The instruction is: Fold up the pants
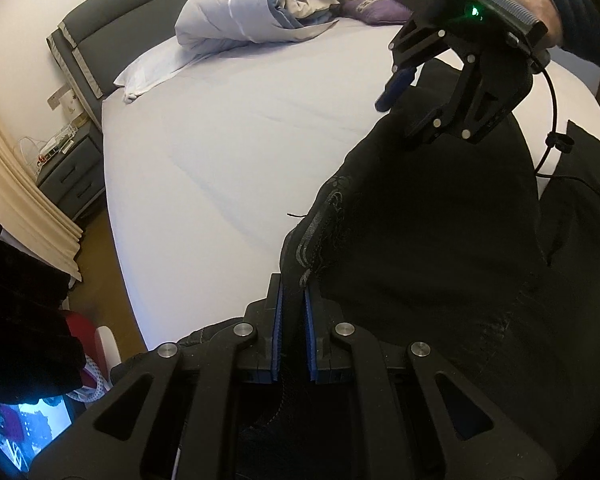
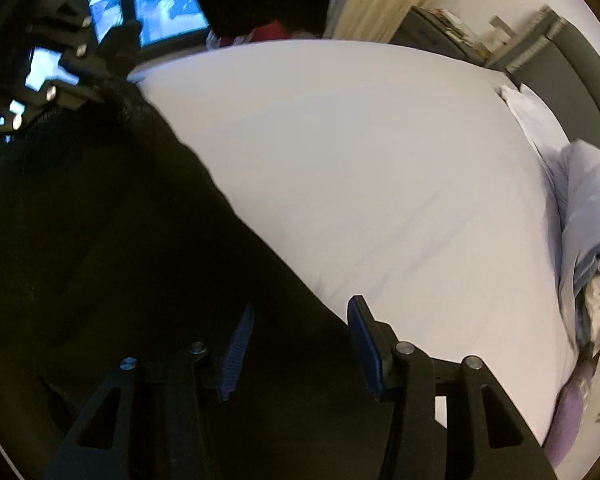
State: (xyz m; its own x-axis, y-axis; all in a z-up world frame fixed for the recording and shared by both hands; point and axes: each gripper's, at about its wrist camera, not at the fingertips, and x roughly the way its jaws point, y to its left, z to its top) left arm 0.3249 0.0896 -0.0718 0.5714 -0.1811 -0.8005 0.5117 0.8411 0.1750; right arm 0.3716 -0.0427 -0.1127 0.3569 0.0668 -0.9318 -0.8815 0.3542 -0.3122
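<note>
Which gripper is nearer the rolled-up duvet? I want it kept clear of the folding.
Right. The right gripper hangs over the black pants farther up the bed, toward the duvet. The left gripper grips the pants' edge at the near side.

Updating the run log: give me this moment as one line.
left gripper: shut on pants | right gripper: open over pants edge, not gripping | pants: on bed

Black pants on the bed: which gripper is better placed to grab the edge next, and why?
Right gripper: its fingers stand open astride the black pants edge. The left gripper is already shut on the waistband.
</note>
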